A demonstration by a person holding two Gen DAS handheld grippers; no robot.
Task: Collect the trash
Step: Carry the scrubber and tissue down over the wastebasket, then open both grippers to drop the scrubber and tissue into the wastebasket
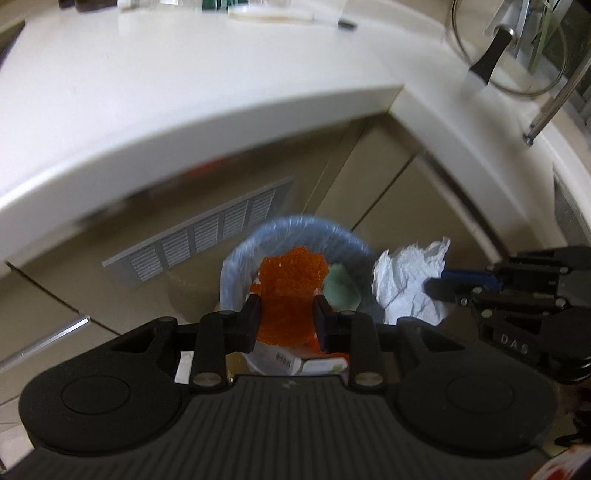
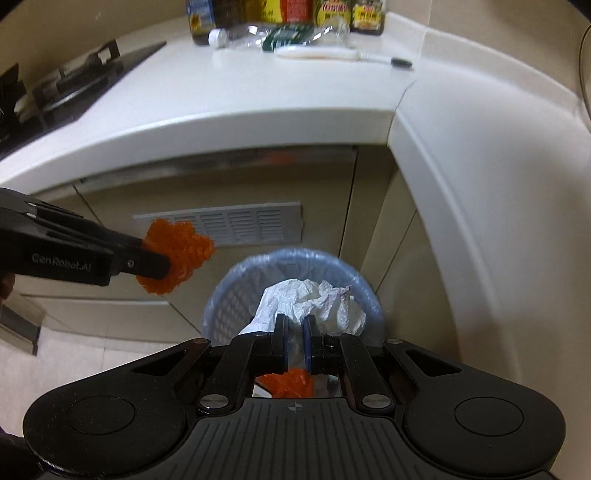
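Gripping orange mesh, the left tongs hang above the lined bin; the right tongs clamp crumpled white tissue beside them.

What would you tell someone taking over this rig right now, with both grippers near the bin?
Left gripper: shut on the orange mesh, held above the bin.
Right gripper: shut on the crumpled white paper, also over the bin.
Bin: lined with a clear bag, on the floor by the cabinet corner; some pale green trash is inside.
Done: both pieces picked up and carried over.
Left: release both into the bin. A plastic bottle lies on the counter, maybe next.
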